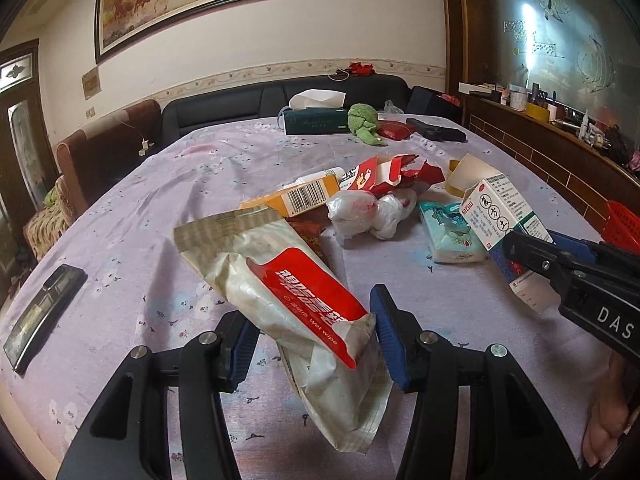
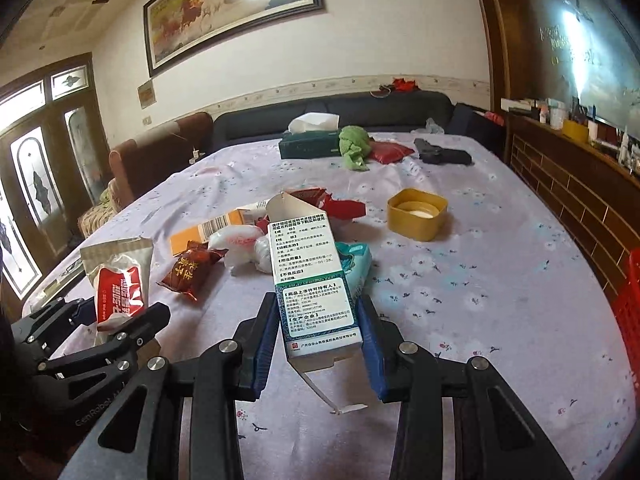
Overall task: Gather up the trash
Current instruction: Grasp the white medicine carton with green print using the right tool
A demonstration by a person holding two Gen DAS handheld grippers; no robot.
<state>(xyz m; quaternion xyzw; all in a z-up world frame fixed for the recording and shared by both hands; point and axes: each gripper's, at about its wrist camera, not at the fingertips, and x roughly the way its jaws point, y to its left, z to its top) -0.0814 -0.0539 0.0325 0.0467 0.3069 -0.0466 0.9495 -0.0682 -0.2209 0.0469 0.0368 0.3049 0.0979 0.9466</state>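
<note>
We hold the left gripper [image 1: 316, 344] partly closed on a wet wipe packet [image 1: 296, 300], white with a red label; its blue pads pinch the packet's lower end, and the packet leans up and away over the lilac floral tablecloth [image 1: 160, 184]. Our right gripper [image 2: 320, 344] is clamped on a white and green medicine box [image 2: 312, 280], one pad on each side face, the box lifted off the cloth with its flaps open at both ends. In the left wrist view that box [image 1: 500, 220] hangs tilted just beside a teal tissue pack [image 1: 452, 232]. On the table beyond lie an orange carton [image 1: 296, 196], a crumpled white plastic bag [image 1: 368, 212], a torn red wrapper [image 1: 396, 172] and a yellow lid [image 2: 416, 214]. A red basket [image 2: 628, 320] stands at the right edge.
</note>
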